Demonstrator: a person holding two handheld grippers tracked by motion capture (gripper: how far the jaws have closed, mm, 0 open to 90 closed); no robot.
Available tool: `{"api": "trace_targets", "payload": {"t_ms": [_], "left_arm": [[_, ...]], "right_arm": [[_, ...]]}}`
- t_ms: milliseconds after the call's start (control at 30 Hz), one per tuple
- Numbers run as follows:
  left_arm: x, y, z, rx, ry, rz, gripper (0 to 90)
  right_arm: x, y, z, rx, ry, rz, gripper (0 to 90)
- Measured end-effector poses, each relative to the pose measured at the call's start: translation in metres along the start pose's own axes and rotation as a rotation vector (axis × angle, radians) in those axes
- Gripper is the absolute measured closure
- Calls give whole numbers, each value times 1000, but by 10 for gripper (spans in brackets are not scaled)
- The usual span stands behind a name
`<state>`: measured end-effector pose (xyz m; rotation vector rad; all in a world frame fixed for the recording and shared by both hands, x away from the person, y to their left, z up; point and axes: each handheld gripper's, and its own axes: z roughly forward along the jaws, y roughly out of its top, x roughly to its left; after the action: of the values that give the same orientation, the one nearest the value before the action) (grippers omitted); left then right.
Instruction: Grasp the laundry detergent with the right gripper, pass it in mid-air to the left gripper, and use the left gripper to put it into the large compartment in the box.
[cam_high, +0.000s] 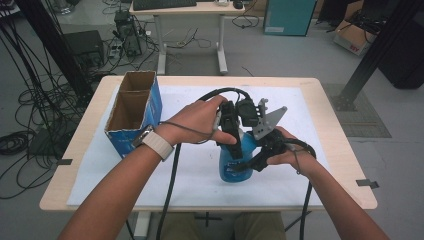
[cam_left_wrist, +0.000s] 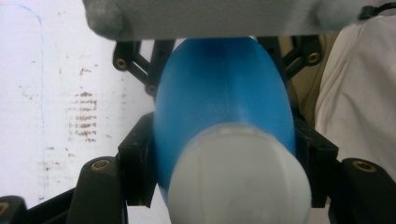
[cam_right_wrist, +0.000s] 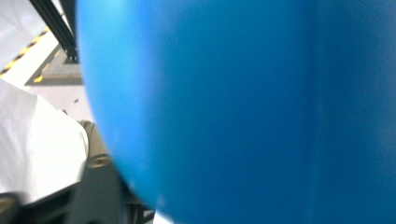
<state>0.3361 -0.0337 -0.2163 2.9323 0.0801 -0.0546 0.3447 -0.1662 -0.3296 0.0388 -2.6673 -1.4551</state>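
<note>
— Two tools are working on one blue bottle (cam_high: 234, 162) at the near middle of the table (cam_high: 310, 87), and it is standing upright on the white sheet (cam_high: 100, 170). Nearest the person, the right tool (cam_high: 260, 159) is reaching in at the bottle's lower body from the right.

— Is it gripping?

— Hard to call. In the right gripper view the blue wall (cam_right_wrist: 243, 107) is sitting right against the lens, and whether the pads are pressing on it cannot be told from that. The left tool (cam_left_wrist: 224, 154) is the clearer one: coming down from above, it is clamping the bottle (cam_left_wrist: 224, 93) just under the white cap (cam_left_wrist: 238, 182), a black finger (cam_left_wrist: 136, 161) pressing on each side.

— How is the bottle likely to handle?

— Probably light, smooth plastic, so somewhat slippery and a little springy under a squeeze. The narrow shoulder under the cap is looking like the safest hold, because the taper is giving the pads something to seat against; the wide belly is more likely to slide or dent.

— Anything beyond it?

— Farther back on the left, an open blue cardboard box (cam_high: 134, 112) is standing well apart from the bottle.
</note>
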Motion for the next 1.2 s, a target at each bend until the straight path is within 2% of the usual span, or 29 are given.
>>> {"api": "trace_targets", "payload": {"t_ms": [33,67,133,167,233,367,500,600,733,933,967,1033,1200], "left_arm": [[0,0,0,3,6,-4,375],[1,-1,-1,1,21,0,374],[2,-2,-2,23,11,-23,375],[2,-3,-2,25,22,-26,375],[3,-5,-2,28,23,-34,374],[4,-7,-5,35,23,-61,374],[6,-9,-10,25,36,-87,374],[6,-12,-14,17,55,-116,374],[8,-13,-22,34,77,-154,374],[15,-19,-38,29,123,-231,374],[16,-20,-40,18,122,-260,374],[19,-22,-45,28,132,-274,373],[28,-28,-61,13,166,-358,373]], "right_arm": [[0,-2,0,2,4,14,262],[0,-6,-1,13,0,44,223],[-2,-13,-4,22,-5,113,154],[-2,-16,-7,20,9,145,136],[-2,-21,-15,35,1,173,85],[-3,-33,-33,116,-72,215,52],[-3,-43,-51,191,-121,246,49],[-3,-50,-62,221,-139,266,50],[-5,-57,-78,285,-172,287,52],[-5,-63,-101,347,-218,309,53],[-5,-63,-104,359,-224,306,53],[-5,-62,-109,373,-235,311,56],[-7,-59,-118,418,-263,300,66]]}}
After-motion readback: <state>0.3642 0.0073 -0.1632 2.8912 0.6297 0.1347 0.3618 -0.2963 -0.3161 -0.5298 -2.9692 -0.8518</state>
